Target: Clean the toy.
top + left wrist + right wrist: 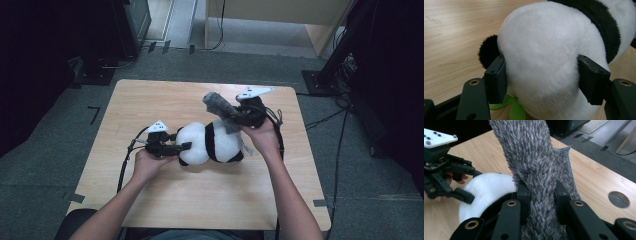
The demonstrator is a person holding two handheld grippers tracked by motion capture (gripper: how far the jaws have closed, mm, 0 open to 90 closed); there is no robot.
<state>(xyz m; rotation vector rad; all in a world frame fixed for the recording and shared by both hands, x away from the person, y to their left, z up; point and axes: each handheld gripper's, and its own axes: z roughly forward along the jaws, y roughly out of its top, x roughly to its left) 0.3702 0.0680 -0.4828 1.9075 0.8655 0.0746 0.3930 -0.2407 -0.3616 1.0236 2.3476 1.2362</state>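
A black-and-white plush panda (207, 142) lies on its side in the middle of the wooden table (150, 100). My left gripper (186, 146) is shut on its white head (544, 50), the pads (496, 80) pressing into the fur from both sides. A scrap of green fabric (514, 107) pokes out beneath the head. My right gripper (235, 116) hovers over the panda's body, shut on a shaggy grey cloth (218, 105) that stands up out of the jaws. In the right gripper view the cloth (534, 157) is pinched between the pads, with the panda's head (486, 190) behind it.
A round hole (618, 199) is set in the tabletop near the right gripper. Cables (127, 160) trail from both grippers toward the table's near edge. Dark equipment stands on the grey floor at the back left and right.
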